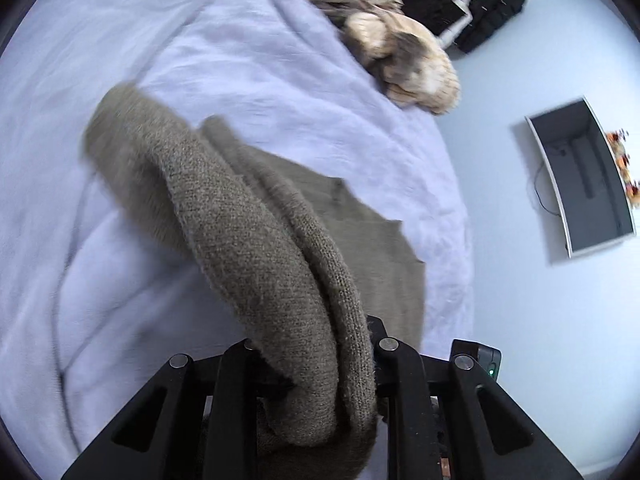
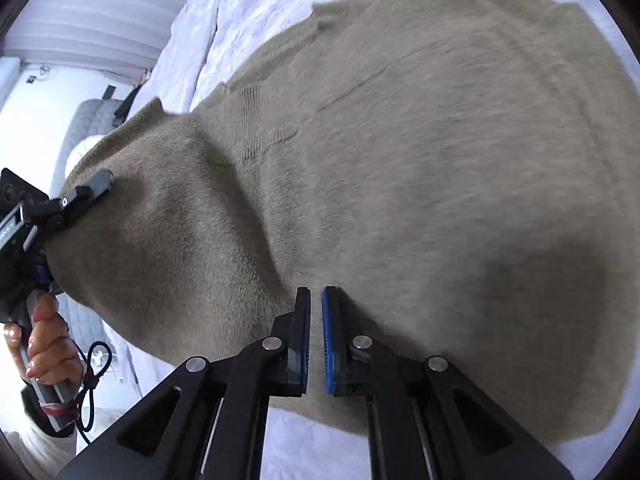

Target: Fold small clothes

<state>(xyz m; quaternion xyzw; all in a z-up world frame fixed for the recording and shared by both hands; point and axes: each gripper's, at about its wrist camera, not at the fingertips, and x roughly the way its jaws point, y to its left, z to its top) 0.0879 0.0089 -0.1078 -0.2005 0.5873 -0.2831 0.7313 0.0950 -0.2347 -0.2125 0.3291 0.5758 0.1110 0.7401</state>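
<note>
An olive-brown knit sweater (image 2: 420,160) lies spread on the white bed cover (image 2: 256,4). My left gripper (image 1: 320,364) is shut on a bunched fold of the sweater (image 1: 248,240), lifted off the bed; it also shows at the left of the right wrist view (image 2: 92,188), clamped on the sweater's edge. My right gripper (image 2: 316,320) hovers just over the sweater's near part. Its blue-padded jaws stand almost shut, a narrow gap between them, nothing held.
A fluffy beige-and-brown garment (image 1: 400,52) lies at the bed's far edge. Dark clothes (image 1: 468,8) and an open grey box (image 1: 584,180) sit on the floor to the right. A grey quilted chair (image 2: 88,128) stands left of the bed.
</note>
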